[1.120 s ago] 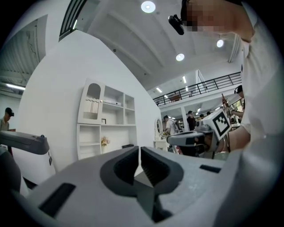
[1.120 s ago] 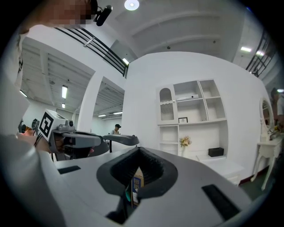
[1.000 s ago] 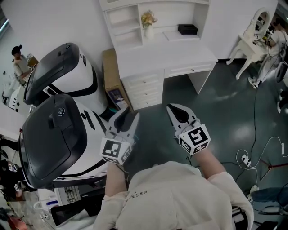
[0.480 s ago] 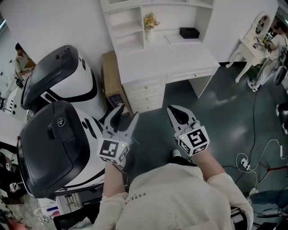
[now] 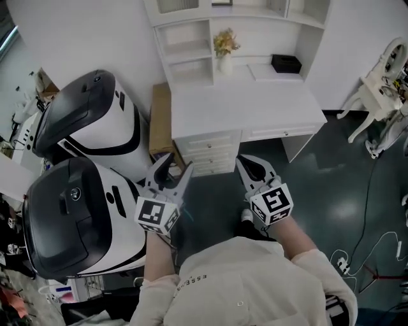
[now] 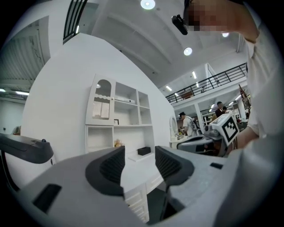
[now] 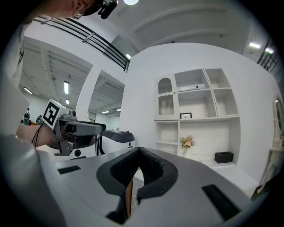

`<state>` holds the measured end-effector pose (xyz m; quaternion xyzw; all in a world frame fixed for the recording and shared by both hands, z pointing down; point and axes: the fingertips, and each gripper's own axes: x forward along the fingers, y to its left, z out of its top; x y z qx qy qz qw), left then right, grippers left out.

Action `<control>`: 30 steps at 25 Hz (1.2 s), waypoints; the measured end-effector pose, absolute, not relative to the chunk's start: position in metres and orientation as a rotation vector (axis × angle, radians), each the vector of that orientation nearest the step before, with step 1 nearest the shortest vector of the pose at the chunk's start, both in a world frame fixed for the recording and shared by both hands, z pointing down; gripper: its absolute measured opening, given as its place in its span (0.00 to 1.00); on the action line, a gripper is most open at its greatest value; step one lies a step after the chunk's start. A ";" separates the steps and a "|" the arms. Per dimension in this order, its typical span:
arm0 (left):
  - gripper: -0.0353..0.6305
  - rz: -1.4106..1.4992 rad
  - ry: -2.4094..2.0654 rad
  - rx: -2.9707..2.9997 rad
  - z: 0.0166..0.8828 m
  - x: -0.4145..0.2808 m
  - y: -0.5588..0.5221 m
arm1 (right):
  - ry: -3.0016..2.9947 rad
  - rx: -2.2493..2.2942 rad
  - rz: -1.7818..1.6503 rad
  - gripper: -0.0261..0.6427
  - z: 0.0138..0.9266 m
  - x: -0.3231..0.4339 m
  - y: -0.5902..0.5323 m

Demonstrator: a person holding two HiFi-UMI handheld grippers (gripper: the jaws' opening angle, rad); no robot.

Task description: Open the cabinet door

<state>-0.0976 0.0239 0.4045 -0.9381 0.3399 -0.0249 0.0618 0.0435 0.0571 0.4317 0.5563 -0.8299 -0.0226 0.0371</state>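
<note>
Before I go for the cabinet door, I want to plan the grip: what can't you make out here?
- Cabinet door handle: too small in both gripper views.
- Cabinet door, head view: mostly cut off by the top edge.
- Drawers, right gripper view: mostly hidden behind the shut jaws of the right gripper.

White walls (image 5: pixel 83 32); a dark, glossy floor (image 5: pixel 331 191) with cables (image 5: pixel 376 245) at the right. A white desk (image 5: pixel 242 108) stands against the wall under a hutch (image 5: pixel 185 48) — flowers (image 5: pixel 224 44) and a black box (image 5: pixel 285 63) on the desktop; two black-and-white pods (image 5: pixel 95 121) left of it; round ceiling lights (image 6: pixel 147 4) overhead.
</note>
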 end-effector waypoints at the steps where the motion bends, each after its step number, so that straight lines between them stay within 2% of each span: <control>1: 0.37 -0.070 1.035 -2.832 0.402 -0.085 0.013 | -2.555 1.689 -0.063 0.06 0.430 0.055 0.045; 14: 0.37 -0.005 1.171 -2.716 0.366 0.046 -0.113 | -2.589 1.604 -0.131 0.06 0.394 0.198 -0.106; 22: 0.36 -0.072 1.177 -2.655 0.345 0.080 -0.189 | -2.621 1.587 -0.152 0.06 0.376 0.223 -0.176; 30: 0.36 -0.024 1.076 -2.560 0.285 0.107 -0.297 | -2.580 1.622 -0.204 0.06 0.350 0.232 -0.256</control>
